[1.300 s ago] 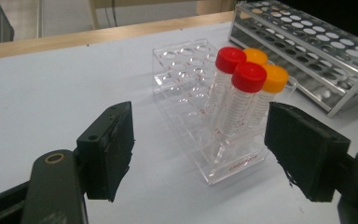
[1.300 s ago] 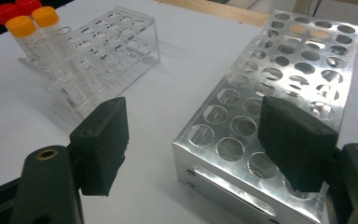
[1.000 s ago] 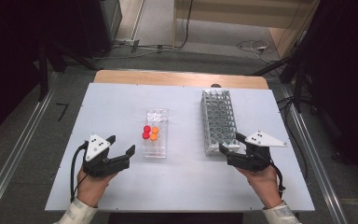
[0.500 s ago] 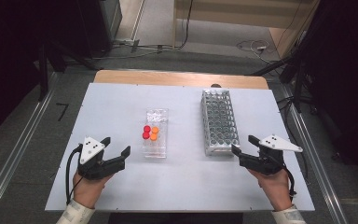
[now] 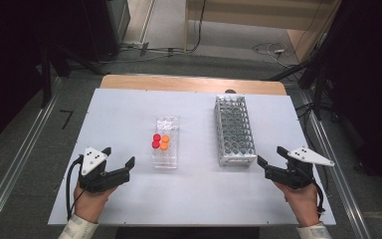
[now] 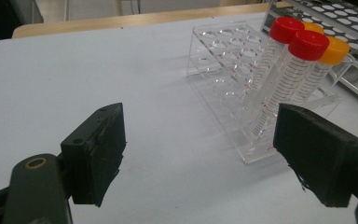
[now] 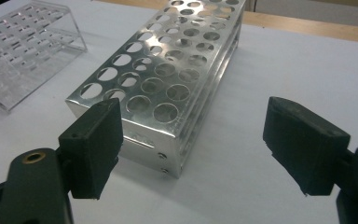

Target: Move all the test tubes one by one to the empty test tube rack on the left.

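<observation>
Left gripper (image 5: 122,167): held in the person's left hand (image 5: 90,201) near the table's front edge, jaws spread wide with nothing between them. A grey three-cornered plate sits on top and a black cable loops behind.

Right gripper (image 5: 266,164): held in the person's right hand (image 5: 303,201), jaws likewise spread wide, nothing gripped.

Table (image 5: 129,114): pale, flat top with a wooden strip along the far edge.

Clear rack (image 6: 223,60): transparent plastic, rows of round holes. In the left gripper view it stands ahead of the jaws, nearer the right-hand jaw, whose pad overlaps its near corner in the picture; touching cannot be told. In the high view it lies just beyond the left gripper's jaw tips, apart from them.

Capped tubes: four, standing together in the clear rack and leaning slightly. Two red-capped tubes (image 6: 303,46) stand nearer the jaws; two orange-capped tubes (image 6: 333,51) stand behind them. Clear bodies carry printed graduation marks.

Metal rack (image 7: 168,74): shiny aluminium, many round holes. In the right gripper view it stretches away ahead of the jaws, its near corner between them but beyond the pads, closer to the left-hand jaw.
</observation>
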